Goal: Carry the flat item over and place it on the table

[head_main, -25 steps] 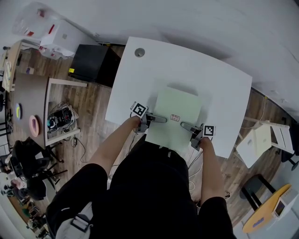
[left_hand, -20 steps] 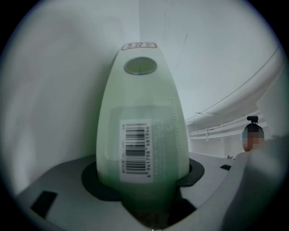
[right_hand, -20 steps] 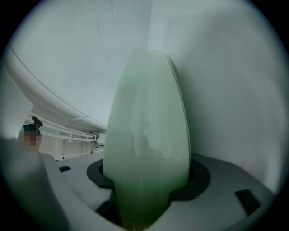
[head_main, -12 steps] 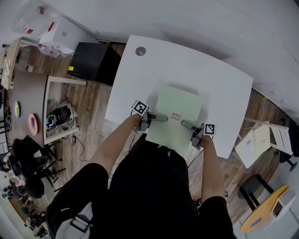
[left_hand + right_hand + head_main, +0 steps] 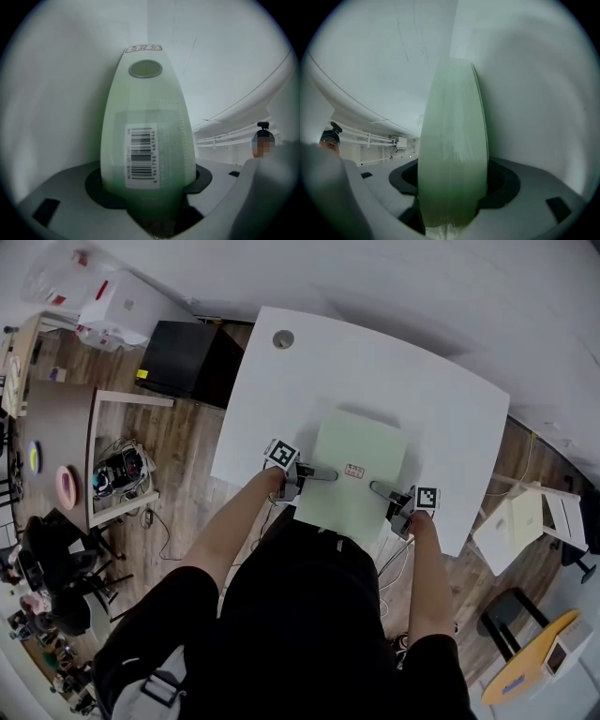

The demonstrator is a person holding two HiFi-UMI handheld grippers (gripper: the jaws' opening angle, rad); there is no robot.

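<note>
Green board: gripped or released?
Gripped. Left tool and right tool each clamp an edge of the green board, level over the white table. Resting on it: cannot tell.

We held the flat item [image 5: 361, 442] over the table [image 5: 375, 371], left gripper [image 5: 319, 475] at its nine o'clock, right gripper [image 5: 380, 490] at four.

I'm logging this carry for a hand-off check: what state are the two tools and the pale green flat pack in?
left tool: shut on the pale green flat pack, at its left edge.
right tool: shut on the pack's right edge.
pale green flat pack: level, label up, over the white table; contact with it cannot be told.
</note>
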